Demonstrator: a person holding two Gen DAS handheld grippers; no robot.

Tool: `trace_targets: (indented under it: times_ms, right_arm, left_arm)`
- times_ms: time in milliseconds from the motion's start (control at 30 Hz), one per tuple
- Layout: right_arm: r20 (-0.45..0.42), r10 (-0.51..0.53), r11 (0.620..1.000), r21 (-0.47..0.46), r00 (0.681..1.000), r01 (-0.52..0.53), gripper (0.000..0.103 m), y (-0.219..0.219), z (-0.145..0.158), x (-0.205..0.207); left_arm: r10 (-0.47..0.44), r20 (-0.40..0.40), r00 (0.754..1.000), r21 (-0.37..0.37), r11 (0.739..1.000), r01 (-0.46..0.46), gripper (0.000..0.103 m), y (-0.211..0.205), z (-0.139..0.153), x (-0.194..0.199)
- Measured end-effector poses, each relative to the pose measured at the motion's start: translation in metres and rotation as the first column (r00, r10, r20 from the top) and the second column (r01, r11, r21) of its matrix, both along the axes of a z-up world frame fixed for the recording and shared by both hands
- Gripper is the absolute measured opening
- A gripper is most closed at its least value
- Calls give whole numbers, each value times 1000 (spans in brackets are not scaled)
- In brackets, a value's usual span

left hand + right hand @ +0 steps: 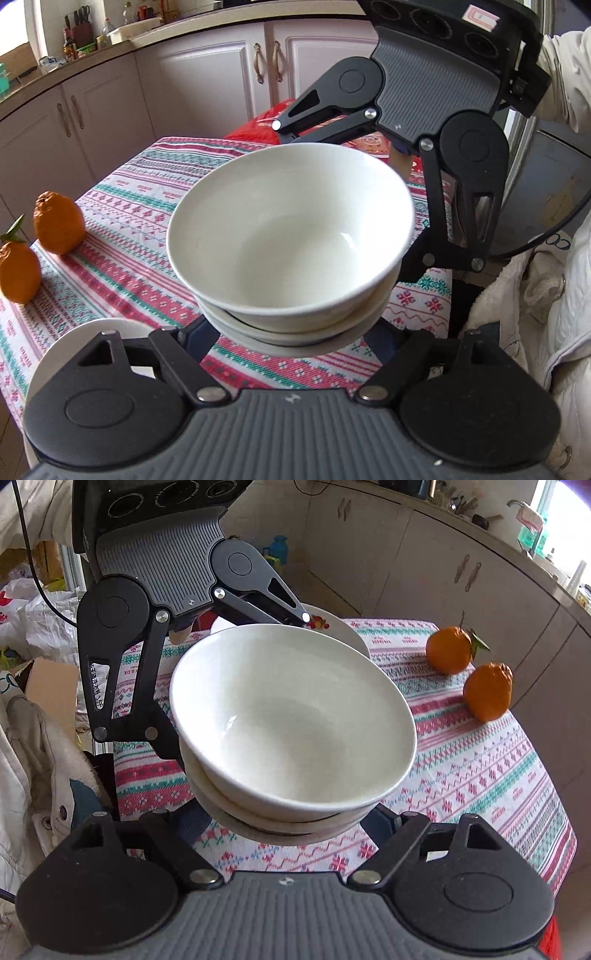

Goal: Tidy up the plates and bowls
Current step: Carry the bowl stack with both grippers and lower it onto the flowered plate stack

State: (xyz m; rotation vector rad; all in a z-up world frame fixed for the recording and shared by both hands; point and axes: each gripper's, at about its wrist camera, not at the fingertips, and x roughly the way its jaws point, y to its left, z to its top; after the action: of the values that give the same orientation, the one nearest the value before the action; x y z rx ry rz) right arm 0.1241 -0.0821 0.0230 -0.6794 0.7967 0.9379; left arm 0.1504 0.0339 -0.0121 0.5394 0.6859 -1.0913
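Note:
A stack of white bowls (291, 236) is held between my two grippers above the patterned tablecloth (140, 221). The stack also shows in the right wrist view (295, 716). My left gripper (291, 332) has its fingers spread wide around the stack's lower bowl. My right gripper (291, 819) does the same from the opposite side and shows in the left wrist view (351, 199). My left gripper shows in the right wrist view (229, 679). A white plate with a fruit print (332, 627) lies behind the stack; its rim shows in the left wrist view (99, 328).
Two oranges (57, 221) (18, 273) stand on the table's edge, also in the right wrist view (448, 650) (487, 690). Kitchen cabinets (207, 85) and a counter with bottles run behind. A white jacket (535, 314) and bags (26, 609) lie beside the table.

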Motion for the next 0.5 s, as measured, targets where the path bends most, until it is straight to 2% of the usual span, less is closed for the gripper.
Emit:
trace_targets:
  times_ms: [233, 500]
  right_arm:
    - [33, 115, 993, -5, 993, -115, 89, 55, 6, 28]
    - [56, 199, 980, -7, 978, -199, 89, 107, 2, 63]
  left_arm:
    - [130, 50, 990, 0, 992, -130, 83, 49, 11, 6]
    - [226, 82, 971, 14, 974, -228, 83, 91, 14, 23]
